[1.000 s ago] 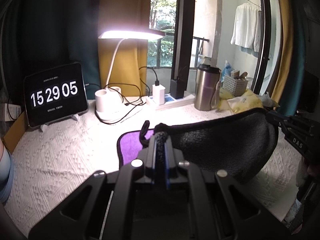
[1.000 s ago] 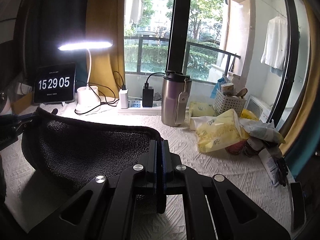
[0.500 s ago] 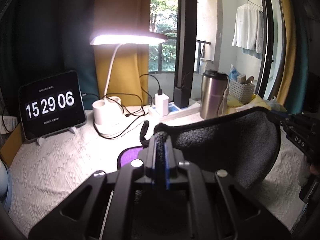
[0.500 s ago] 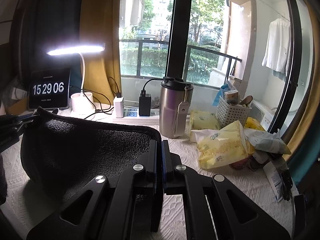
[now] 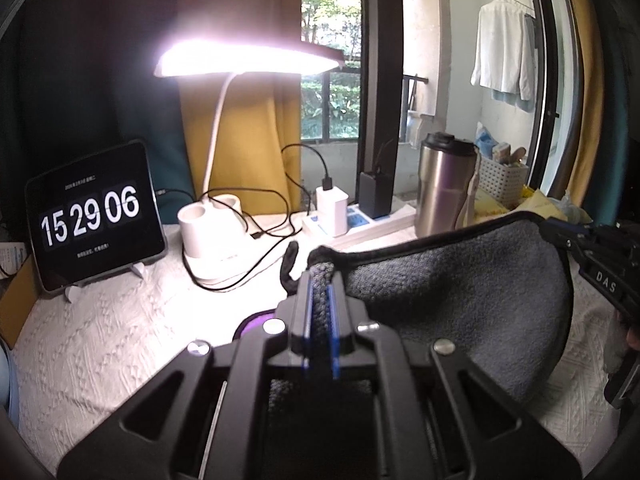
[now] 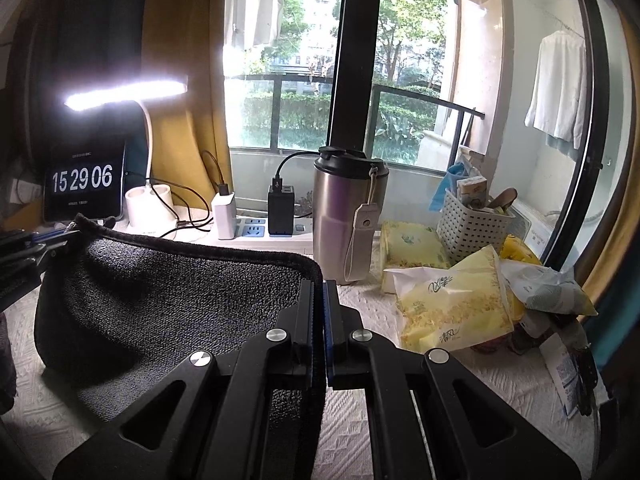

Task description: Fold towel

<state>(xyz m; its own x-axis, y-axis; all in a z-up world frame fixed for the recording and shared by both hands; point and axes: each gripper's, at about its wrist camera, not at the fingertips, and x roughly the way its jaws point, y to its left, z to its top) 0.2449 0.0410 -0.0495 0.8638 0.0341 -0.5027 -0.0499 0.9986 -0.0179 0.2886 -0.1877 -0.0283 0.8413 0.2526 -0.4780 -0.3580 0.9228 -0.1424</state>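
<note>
A dark grey towel [image 5: 460, 280] with a black hem and a purple underside [image 5: 256, 322] hangs stretched between my two grippers above the white textured tablecloth [image 5: 100, 344]. My left gripper [image 5: 320, 280] is shut on one corner. My right gripper [image 6: 318, 288] is shut on the other corner; the towel [image 6: 180, 300] sags to its left. The right gripper also shows at the right edge of the left wrist view [image 5: 600, 256], and the left gripper at the left edge of the right wrist view [image 6: 36, 240].
At the back stand a tablet clock [image 5: 92, 216], a lit white desk lamp [image 5: 216, 236] with cables, a power strip [image 6: 264, 236] with chargers, and a steel tumbler [image 6: 348, 216]. Yellow tissue packs [image 6: 452, 300] and a white basket [image 6: 472, 228] crowd the right side.
Both grippers have moved forward toward the window and a little higher, carrying the towel edge with them. Less of the purple underside shows on the cloth.
</note>
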